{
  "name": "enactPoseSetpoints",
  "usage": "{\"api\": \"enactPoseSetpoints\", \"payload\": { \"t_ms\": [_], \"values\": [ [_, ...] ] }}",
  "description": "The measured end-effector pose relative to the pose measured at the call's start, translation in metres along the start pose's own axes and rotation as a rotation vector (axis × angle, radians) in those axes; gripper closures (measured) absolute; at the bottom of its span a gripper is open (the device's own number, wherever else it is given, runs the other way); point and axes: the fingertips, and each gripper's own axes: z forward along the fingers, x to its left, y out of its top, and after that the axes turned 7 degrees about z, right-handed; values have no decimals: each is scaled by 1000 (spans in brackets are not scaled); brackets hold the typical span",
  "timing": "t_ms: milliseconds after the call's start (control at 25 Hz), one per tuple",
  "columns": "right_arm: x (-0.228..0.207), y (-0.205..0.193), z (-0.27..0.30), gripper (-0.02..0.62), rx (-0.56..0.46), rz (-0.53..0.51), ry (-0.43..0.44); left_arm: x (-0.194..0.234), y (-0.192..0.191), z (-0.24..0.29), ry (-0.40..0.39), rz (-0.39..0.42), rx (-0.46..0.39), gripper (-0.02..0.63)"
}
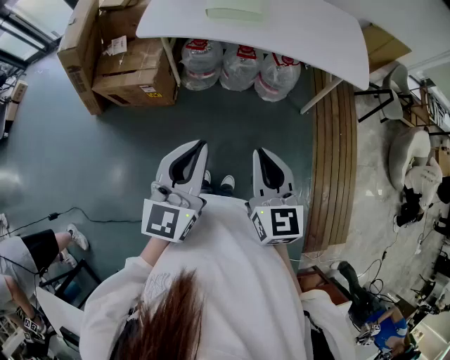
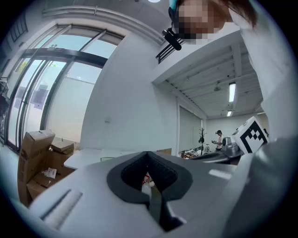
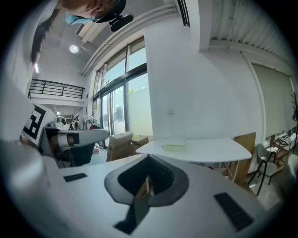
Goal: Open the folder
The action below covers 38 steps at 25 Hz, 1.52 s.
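A pale green folder [image 1: 234, 12] lies flat and closed on the white table [image 1: 295, 35] at the top of the head view. It also shows in the right gripper view, where the folder [image 3: 174, 147] rests on the table [image 3: 209, 151] some way ahead. Both grippers are held close to the person's chest, well short of the table. The left gripper [image 1: 202, 145] is shut with nothing between its jaws, its tips [image 2: 148, 155] meeting. The right gripper [image 1: 259, 150] beside it also looks shut and empty, with its tips [image 3: 148, 160] together.
Cardboard boxes [image 1: 116, 60] are stacked left of the table. Three large water bottles [image 1: 239, 67] stand under it. A wooden slatted strip [image 1: 337, 155] runs down the right, with chairs [image 1: 411, 151] beyond. Another person [image 1: 28, 253] stands at lower left.
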Motion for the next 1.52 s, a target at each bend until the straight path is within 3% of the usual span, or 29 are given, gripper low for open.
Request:
{"api": "enactPoseSetpoints", "payload": {
  "t_ms": [760,1520],
  "values": [
    [-23,13,-6,589,-37,-33,17,-17,8,19,5,20,-24,597],
    [-44,14,-20,589,-72,3,29,-29,7,29,31,35,-7,597]
  ]
}}
